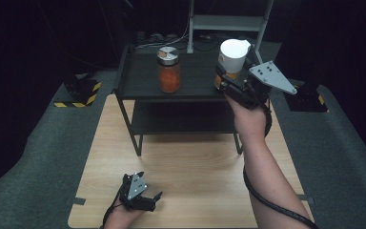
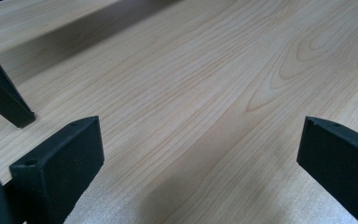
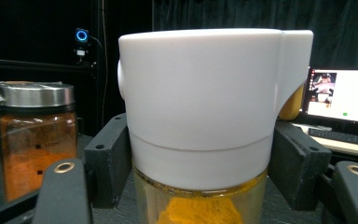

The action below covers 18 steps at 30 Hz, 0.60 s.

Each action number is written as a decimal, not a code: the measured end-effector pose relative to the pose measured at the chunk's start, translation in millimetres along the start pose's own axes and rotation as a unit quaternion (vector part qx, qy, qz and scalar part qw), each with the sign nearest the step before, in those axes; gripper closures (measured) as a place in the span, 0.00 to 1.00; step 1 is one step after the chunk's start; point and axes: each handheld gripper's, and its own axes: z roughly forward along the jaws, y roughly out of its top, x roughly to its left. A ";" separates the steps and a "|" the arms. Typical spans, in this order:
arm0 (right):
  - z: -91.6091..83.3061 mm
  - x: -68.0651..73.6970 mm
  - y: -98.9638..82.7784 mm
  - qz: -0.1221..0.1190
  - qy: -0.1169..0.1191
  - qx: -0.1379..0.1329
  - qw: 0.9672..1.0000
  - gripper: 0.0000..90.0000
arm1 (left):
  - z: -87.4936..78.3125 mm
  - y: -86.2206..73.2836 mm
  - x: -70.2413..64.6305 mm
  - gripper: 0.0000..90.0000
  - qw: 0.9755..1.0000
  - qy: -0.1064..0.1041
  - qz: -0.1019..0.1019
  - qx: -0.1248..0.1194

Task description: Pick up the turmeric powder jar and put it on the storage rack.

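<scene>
A jar of yellow powder with a big white lid [image 1: 232,56] [image 3: 205,116] is at the right end of the black shelf's top board [image 1: 138,86]. My right gripper [image 1: 224,78] [image 3: 203,161] is shut on it, one pad on each side just below the lid. Whether the jar's base rests on the board is hidden. A jar of orange powder with a metal lid [image 1: 168,70] [image 3: 32,140] stands upright on the same board, further left. My left gripper [image 1: 156,200] [image 2: 200,154] rests low over the wooden table [image 1: 186,162], open with nothing between its jaws.
The shelf stands on the table's far half, and one of its legs [image 2: 4,98] is near my left gripper. Behind it rises a metal frame [image 1: 228,21]. A striped base [image 1: 78,95] sits on the floor at the left. A lit monitor [image 3: 340,98] is far off.
</scene>
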 end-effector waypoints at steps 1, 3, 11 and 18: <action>0.6 -0.2 -0.6 0.001 0.000 0.000 1.000 0.33 | 0.0 -0.1 0.1 0.01 1.000 0.000 -0.001 0.000; 1.8 0.2 -1.5 0.002 0.001 0.002 1.000 0.33 | 0.0 -0.2 0.6 0.01 1.000 -0.001 -0.003 -0.001; 5.7 -1.3 -4.3 0.011 -0.001 0.003 1.000 0.33 | -0.4 -0.9 0.9 0.01 1.000 -0.002 -0.003 -0.002; 9.0 -3.9 -4.0 0.018 0.002 0.006 1.000 0.33 | -0.5 -1.2 1.3 0.01 1.000 -0.002 -0.004 -0.003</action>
